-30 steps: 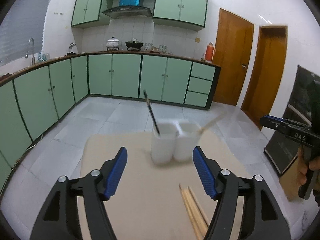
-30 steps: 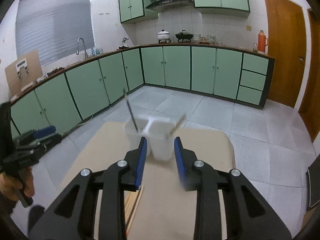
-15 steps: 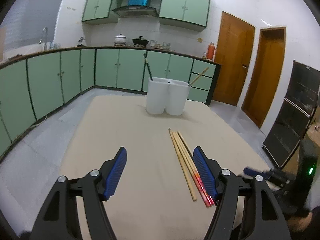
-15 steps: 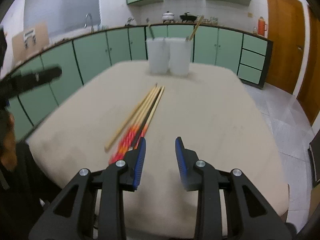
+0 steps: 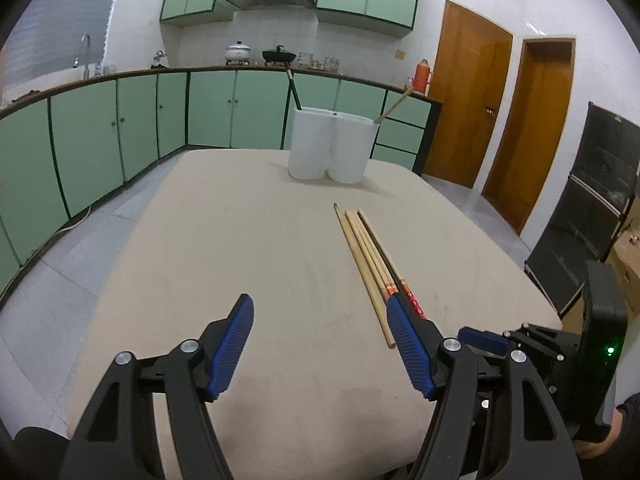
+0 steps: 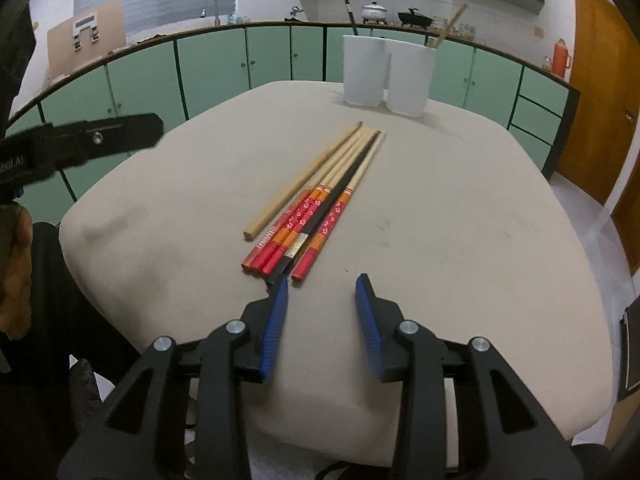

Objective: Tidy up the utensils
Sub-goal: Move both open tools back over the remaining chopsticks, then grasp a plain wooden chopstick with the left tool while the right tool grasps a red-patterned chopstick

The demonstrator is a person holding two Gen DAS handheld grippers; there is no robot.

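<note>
Several chopsticks [image 6: 320,196] lie bundled on the beige table [image 6: 460,208]: red-patterned ones, one black, one plain wooden. They also show in the left wrist view [image 5: 372,260]. A white two-part holder [image 6: 388,76] stands at the far edge, with a dark stick in the left cup and a wooden stick in the right; it shows in the left wrist view [image 5: 328,148] too. My right gripper [image 6: 322,284] is open and empty, just short of the chopsticks' red ends. My left gripper [image 5: 318,312] is open and empty, left of the bundle.
Green kitchen cabinets [image 5: 100,140] run along the far wall and left side. Brown doors [image 5: 464,92] stand at the right. A black cabinet [image 5: 592,208] is beyond the table's right edge. The table's near edge lies below both grippers.
Both grippers have dropped low and pulled back to the table's near side. The holder now looks farther away and the chopsticks lie close in front. The right jaws have opened wider.
</note>
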